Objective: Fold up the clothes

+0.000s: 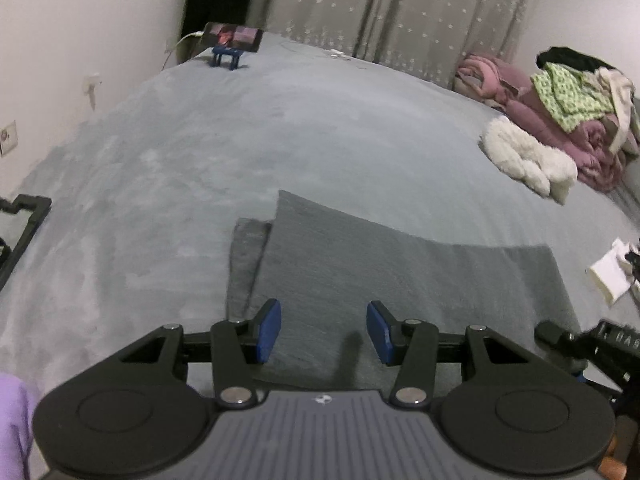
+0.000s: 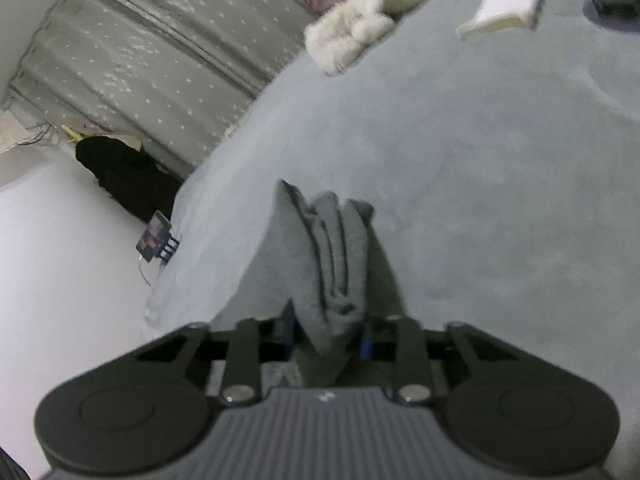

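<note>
Looking over the scene, we start with the bed, a wide grey-blue surface that gives a flat place for folding. At its far side we see a pile of clothes in pink, green and black, probably waiting for their turn, and a white fluffy item just beside the pile. The grey garment lies near us on the bed, partly folded, with one narrow strip showing at its left edge. In the right wrist view the same grey cloth is gathered in several layers and lifted from the bed. Our right gripper is clenched on this bunched edge, we think in order to carry it over for the next fold. Our left gripper hangs just over the garment with its blue pads apart and nothing between them, so it is released. We judge that it waits to press or take the cloth.
</note>
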